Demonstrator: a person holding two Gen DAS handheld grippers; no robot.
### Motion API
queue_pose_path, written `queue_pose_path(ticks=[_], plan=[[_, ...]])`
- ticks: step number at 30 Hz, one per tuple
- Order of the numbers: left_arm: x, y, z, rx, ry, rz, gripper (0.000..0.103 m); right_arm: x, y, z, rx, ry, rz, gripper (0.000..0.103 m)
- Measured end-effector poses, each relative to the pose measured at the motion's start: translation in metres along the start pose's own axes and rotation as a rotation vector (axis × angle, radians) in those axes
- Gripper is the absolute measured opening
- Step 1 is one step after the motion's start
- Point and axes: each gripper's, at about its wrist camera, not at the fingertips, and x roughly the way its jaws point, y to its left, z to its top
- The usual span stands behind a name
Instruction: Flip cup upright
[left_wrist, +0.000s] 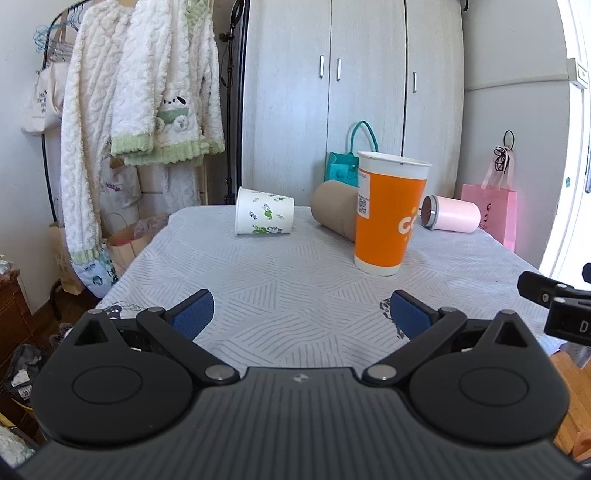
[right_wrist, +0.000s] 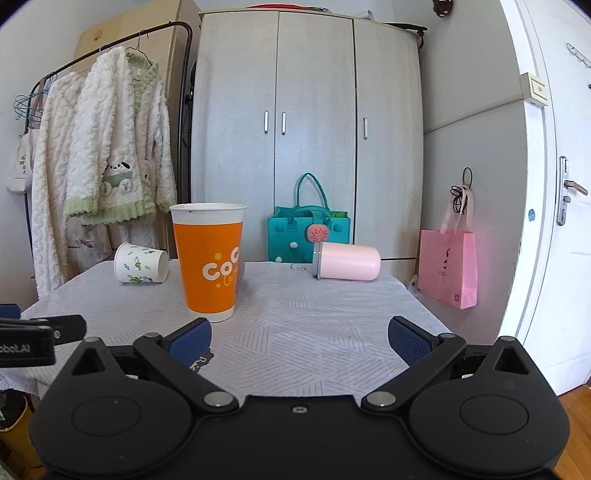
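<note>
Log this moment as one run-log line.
left gripper: open, empty | right gripper: open, empty | orange cup: upright | floral cup, brown cup, pink cup: on sides | surface: table

Left gripper (left_wrist: 302, 314) level, jaws spread wide, blue pads (left_wrist: 194, 313) holding nothing. Right gripper (right_wrist: 300, 340) same: level, jaws wide, nothing between them. Both side by side, facing forward.
</note>
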Motion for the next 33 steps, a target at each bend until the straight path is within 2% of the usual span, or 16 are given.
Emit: queue_pose_path(ticks=[3, 17, 22, 33], plan=[[-0.0005, 0.0039, 0.0011, -0.033, 0.024, -0.032, 0.103, -0.0005, -0.0021, 0.0003, 0.008, 0.005, 0.0, 0.103], [-0.0029, 0.0059, 0.0016, -0.025, 0.012, -0.004, 0.103, -0.0007, -0.0018, 0.0003, 0.004, 0.004, -0.01, 0.103], [-0.006, 0.0065, 0.0003, -0.03, -0.013, -0.028, 0.103, -0.0011, -0.0013, 0.0002, -0.001, 0.002, -0.015, 0.103], [-0.0087, 0.0051, 0.0003, -0.009, -0.029, 0.016, 0.103, -0.0022, -0.0032, -0.0002, -0.001, 0.003, -0.022, 0.103]])
